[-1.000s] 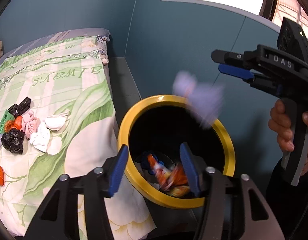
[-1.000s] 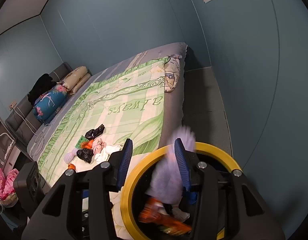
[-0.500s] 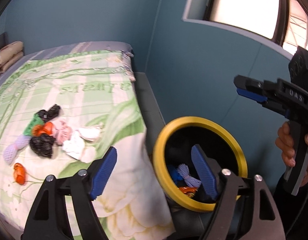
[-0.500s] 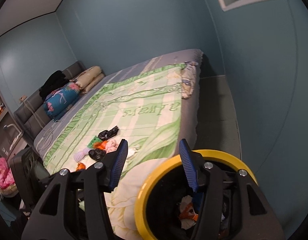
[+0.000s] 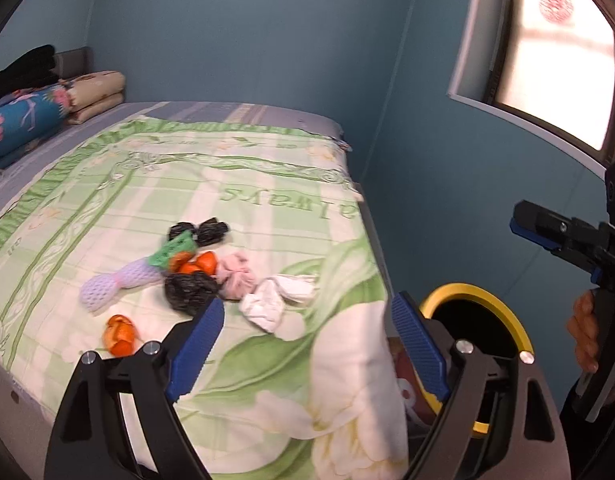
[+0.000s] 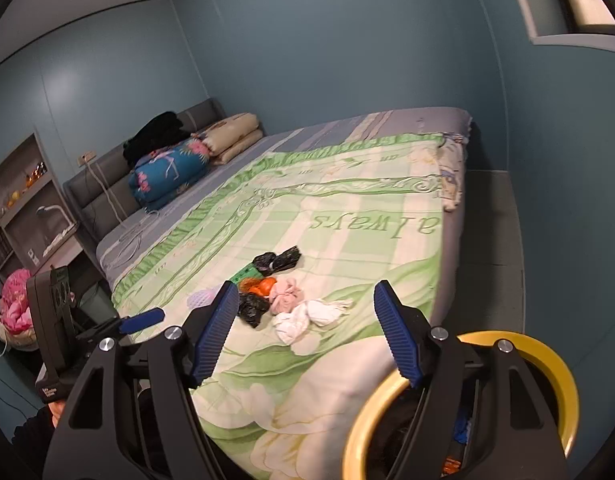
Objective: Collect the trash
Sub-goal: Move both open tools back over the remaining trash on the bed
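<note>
Hand-held grippers: build, colour and markings.
We note the left gripper (image 5: pixel 307 344) and right gripper (image 6: pixel 303 332) share black frames with triangular cut-outs, silver screw heads, and ribbed blue finger pads (image 5: pixel 197 350). The right unit's side carries white lettering; the bare-skinned right hand (image 5: pixel 585 336) meets a dark sleeve.
</note>
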Motion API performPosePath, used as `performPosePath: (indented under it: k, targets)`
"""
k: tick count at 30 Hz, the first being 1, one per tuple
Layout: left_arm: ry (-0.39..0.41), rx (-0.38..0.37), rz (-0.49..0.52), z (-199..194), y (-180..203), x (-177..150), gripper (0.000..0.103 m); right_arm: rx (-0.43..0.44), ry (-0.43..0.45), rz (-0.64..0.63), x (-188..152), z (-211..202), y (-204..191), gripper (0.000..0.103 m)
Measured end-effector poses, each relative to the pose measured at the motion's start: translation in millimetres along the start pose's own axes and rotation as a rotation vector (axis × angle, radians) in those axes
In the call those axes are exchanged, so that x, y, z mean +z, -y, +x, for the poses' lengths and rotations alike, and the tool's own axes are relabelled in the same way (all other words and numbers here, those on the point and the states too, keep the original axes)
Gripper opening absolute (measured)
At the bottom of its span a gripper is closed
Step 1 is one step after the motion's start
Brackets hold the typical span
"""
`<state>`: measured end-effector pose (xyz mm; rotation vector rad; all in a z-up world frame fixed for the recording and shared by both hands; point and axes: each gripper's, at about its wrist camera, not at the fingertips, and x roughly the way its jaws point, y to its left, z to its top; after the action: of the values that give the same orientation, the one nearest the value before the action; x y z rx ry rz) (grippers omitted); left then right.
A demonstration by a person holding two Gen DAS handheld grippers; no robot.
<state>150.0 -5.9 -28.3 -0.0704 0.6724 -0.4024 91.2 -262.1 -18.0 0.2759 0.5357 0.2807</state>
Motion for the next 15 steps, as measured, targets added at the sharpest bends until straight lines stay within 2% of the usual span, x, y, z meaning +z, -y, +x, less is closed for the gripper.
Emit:
performPosePath:
  k: [15]
  targets:
    - [-0.033, 0.165, -0.167, 13.8, -105.3, -21.0, 0.083, 0.019, -0.160, -0.063, -8.8, 105.2, -36.4, 0.067]
